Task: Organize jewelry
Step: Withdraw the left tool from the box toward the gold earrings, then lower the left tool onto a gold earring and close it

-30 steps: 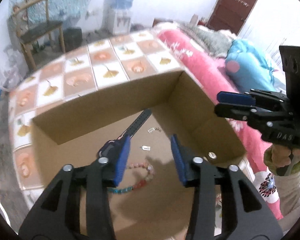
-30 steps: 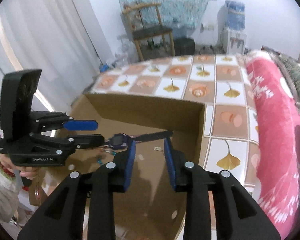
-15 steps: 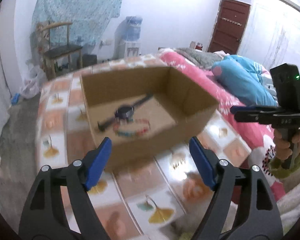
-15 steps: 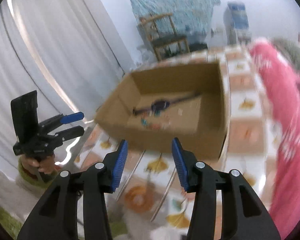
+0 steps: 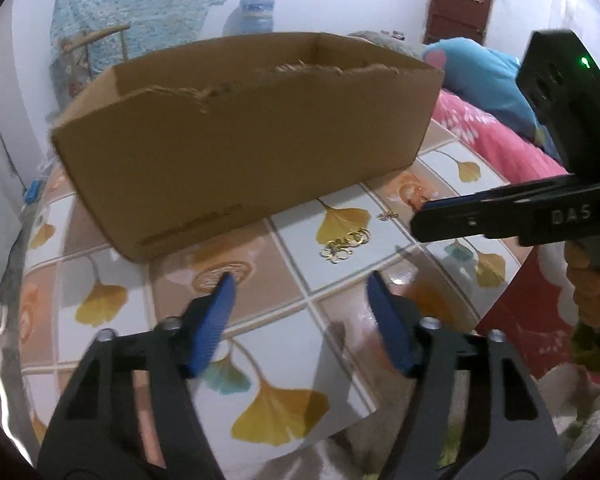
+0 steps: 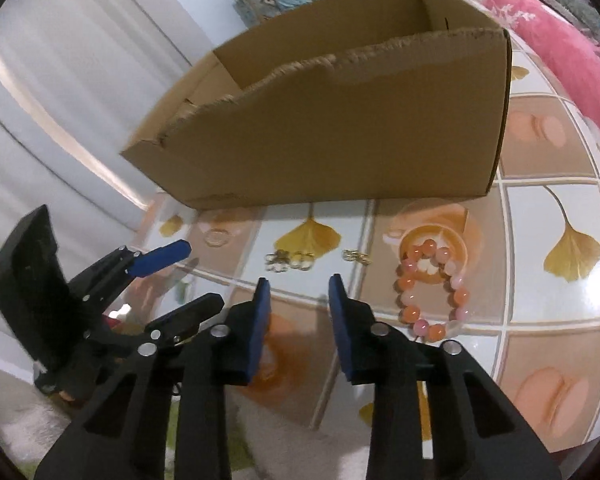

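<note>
An open cardboard box (image 5: 240,152) (image 6: 340,128) stands on the tiled table, its torn front wall hiding the inside. In front of it lie a cluster of gold rings (image 5: 346,242) (image 6: 290,260), a small gold piece (image 5: 388,215) (image 6: 356,256), a clear ring (image 6: 216,237) and a pink and orange bead bracelet (image 6: 432,292). My left gripper (image 5: 300,284) (image 6: 200,274) hovers low over the table just short of the gold rings, its jaws closing on nothing. My right gripper (image 6: 299,282) (image 5: 424,216) is near the gold pieces, left of the bracelet, its jaws also closing with nothing between them.
The table (image 5: 108,272) carries a cloth of ginkgo-leaf tiles; its near edge curves just under both grippers. A bed with a pink blanket (image 5: 496,140) and a blue plush (image 5: 484,76) lies to the right. A wooden chair (image 5: 96,40) stands behind the box.
Both grippers came back out of the box and sank to the table in front of it. The watch and bracelet inside are hidden now. Both pairs of jaws widened, then narrowed.
</note>
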The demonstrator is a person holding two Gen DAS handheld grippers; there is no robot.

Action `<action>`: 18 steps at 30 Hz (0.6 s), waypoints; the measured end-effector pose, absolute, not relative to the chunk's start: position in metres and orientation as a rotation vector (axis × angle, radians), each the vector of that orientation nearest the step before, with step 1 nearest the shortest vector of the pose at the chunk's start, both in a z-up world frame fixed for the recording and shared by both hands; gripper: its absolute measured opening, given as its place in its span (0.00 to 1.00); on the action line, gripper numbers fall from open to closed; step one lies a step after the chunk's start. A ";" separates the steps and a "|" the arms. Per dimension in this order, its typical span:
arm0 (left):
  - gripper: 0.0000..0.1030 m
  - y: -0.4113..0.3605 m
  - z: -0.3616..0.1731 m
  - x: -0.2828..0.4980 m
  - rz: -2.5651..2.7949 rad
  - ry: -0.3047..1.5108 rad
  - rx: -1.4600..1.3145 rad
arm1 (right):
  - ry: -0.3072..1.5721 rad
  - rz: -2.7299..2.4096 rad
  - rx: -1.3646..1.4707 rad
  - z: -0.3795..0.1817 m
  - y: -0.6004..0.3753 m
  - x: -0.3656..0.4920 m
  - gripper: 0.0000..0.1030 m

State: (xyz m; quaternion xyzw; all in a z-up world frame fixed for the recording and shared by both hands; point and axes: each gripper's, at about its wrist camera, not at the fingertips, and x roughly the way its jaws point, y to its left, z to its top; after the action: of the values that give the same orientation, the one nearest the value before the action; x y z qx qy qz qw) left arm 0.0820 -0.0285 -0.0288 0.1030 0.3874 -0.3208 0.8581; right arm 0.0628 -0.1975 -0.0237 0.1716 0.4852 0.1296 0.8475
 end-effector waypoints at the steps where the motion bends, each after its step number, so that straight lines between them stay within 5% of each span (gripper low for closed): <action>1: 0.53 -0.028 -0.031 0.082 -0.678 0.816 0.215 | 1.024 0.270 0.361 -0.025 -0.197 0.064 0.26; 6: 0.27 -0.038 -0.037 0.088 -0.729 0.830 0.224 | 1.019 0.279 0.367 -0.032 -0.194 0.074 0.20; 9: 0.20 -0.048 -0.039 0.091 -0.754 0.824 0.277 | 1.028 0.282 0.358 -0.038 -0.190 0.078 0.20; 18: 0.18 -0.065 -0.040 0.100 -0.814 0.829 0.364 | 1.039 0.310 0.363 -0.047 -0.183 0.088 0.20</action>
State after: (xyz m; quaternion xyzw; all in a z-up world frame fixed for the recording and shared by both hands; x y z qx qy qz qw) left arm 0.1004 -0.0646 -0.0400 0.1710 0.3894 -0.3825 0.8202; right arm 0.0876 -0.1829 -0.0475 0.1719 0.4917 0.1466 0.8410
